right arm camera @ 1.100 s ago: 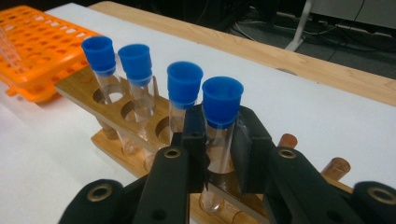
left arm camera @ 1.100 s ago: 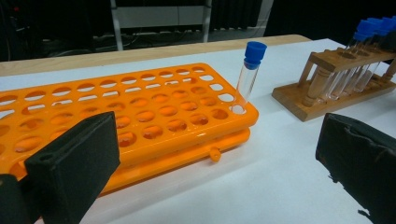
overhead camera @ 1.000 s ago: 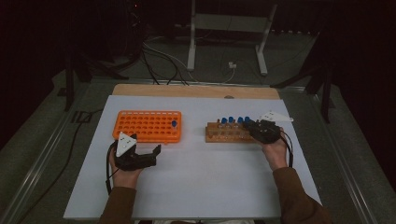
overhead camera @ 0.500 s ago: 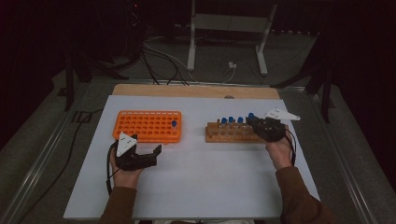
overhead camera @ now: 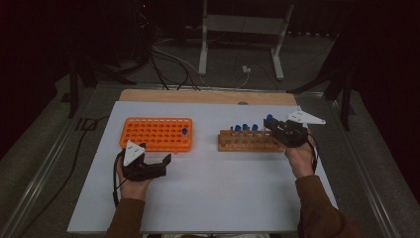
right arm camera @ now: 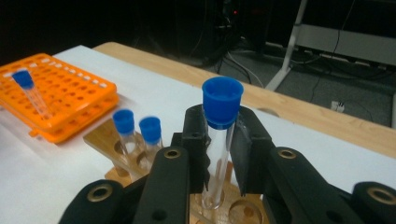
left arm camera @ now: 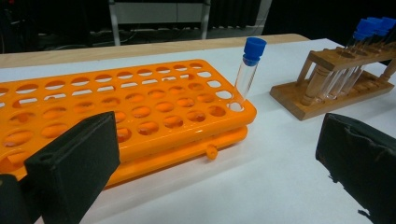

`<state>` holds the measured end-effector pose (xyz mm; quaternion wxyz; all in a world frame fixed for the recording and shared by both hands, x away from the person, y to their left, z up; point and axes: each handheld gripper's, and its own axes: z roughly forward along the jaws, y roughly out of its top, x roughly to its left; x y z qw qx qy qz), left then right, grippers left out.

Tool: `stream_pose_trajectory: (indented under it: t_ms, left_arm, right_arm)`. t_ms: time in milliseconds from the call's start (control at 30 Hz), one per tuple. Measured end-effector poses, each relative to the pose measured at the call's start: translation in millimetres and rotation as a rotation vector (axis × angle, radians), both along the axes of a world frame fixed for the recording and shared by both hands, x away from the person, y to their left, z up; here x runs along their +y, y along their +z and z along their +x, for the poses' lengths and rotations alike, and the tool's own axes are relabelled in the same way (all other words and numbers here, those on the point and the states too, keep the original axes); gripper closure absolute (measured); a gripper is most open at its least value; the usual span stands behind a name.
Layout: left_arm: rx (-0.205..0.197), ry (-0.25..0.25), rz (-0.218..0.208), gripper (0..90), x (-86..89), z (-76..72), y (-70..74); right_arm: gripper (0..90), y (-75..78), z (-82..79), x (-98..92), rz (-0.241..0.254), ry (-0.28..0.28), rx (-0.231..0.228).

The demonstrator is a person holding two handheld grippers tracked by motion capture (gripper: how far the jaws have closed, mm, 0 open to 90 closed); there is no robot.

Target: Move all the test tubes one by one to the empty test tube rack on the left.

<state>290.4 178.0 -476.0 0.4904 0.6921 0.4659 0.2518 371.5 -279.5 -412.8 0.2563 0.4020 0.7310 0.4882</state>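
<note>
Two racks are counted: one orange rack at nine o'clock and one wooden rack at three o'clock. Five blue-capped tubes are counted: one in the orange rack, three in the wooden rack, one clamped. Two grippers are seen.

I take the wooden rack as my mark on the counter. My right tool sits at the rack's right end, closed around one capped tube that stands upright just above the rack's holes. Three more tubes stand in the rack, left of that one. Well to the left of the rack lies the grid tray, with a single tube standing in its corner nearest the rack. My left tool rests left of the rack and nearer me, just in front of the tray, its jaws apart.
</note>
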Motion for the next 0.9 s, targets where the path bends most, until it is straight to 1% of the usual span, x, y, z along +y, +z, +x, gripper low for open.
stream_pose_trajectory:
  t_ms: [67,167,233,333,433,533,567,633,667,900]
  left_arm:
    - [-0.001,0.002,-0.003,0.6,0.1,0.0,-0.1]
    - [-0.002,0.004,-0.008,0.6,0.4,-0.2,-0.3]
    - [-0.003,0.004,-0.013,0.6,0.5,-0.6,-0.3]
    - [-0.008,0.002,-0.009,0.6,-0.6,-1.4,0.2]
    - [-0.016,-0.012,0.005,0.6,-2.8,-1.5,1.8]
    - [-0.027,-0.024,0.007,0.7,-6.1,-0.5,4.5]
    - [-0.035,-0.030,0.017,0.7,-7.6,-0.2,5.6]
    - [-0.064,-0.043,0.030,0.7,-11.7,0.2,7.2]
    - [-0.068,-0.049,0.038,0.7,-13.6,0.8,8.3]
    - [-0.079,-0.089,0.036,0.7,-25.1,5.6,17.7]
  right_arm:
    - [77.1,4.2,-1.2,0.0,0.006,0.009,-0.005]
    - [77.0,9.8,-3.1,0.3,0.029,0.026,-0.006]
    - [77.0,12.3,-4.0,1.6,0.031,0.038,-0.005]
    - [77.0,14.0,-6.0,3.4,0.049,0.057,0.001]
    - [77.0,14.1,-8.6,6.6,0.058,0.076,0.005]
    - [77.0,13.5,-10.4,11.2,0.061,0.094,0.010]
    - [77.0,13.1,-10.8,13.1,0.061,0.099,0.012]
    - [77.0,12.4,-11.4,17.2,0.060,0.109,0.016]
    - [77.0,12.1,-11.6,19.4,0.061,0.115,0.018]
    - [77.0,8.4,-12.4,38.4,0.070,0.157,0.027]
